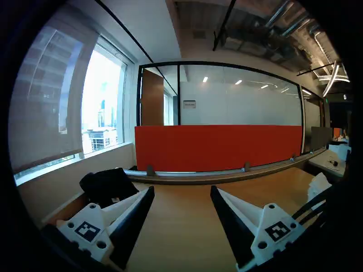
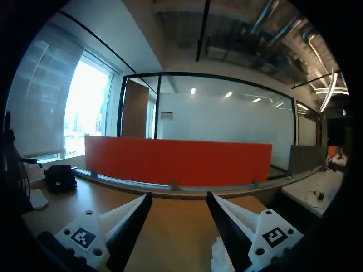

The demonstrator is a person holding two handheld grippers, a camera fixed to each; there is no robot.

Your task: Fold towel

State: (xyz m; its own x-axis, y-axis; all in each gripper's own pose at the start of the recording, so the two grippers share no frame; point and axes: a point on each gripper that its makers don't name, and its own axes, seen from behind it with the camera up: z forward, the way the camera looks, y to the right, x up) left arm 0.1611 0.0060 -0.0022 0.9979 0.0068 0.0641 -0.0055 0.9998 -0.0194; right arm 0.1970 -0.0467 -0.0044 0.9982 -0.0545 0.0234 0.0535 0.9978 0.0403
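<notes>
In the left gripper view my left gripper (image 1: 182,192) stands open above a wooden desk (image 1: 181,226), with nothing between its fingers. A bit of white towel (image 1: 317,186) shows at the right edge of that view, behind the right finger. In the right gripper view my right gripper (image 2: 179,198) is also open and held level over the same desk (image 2: 177,231). A white piece of towel (image 2: 221,259) peeks out low beside its right finger, and neither finger presses on it.
A black bag (image 1: 109,185) lies at the desk's left end near the window (image 1: 102,113); the bag (image 2: 60,177) sits far left in the right gripper view. An orange divider panel (image 1: 218,147) runs along the desk's back edge. Another desk (image 2: 317,186) stands to the right.
</notes>
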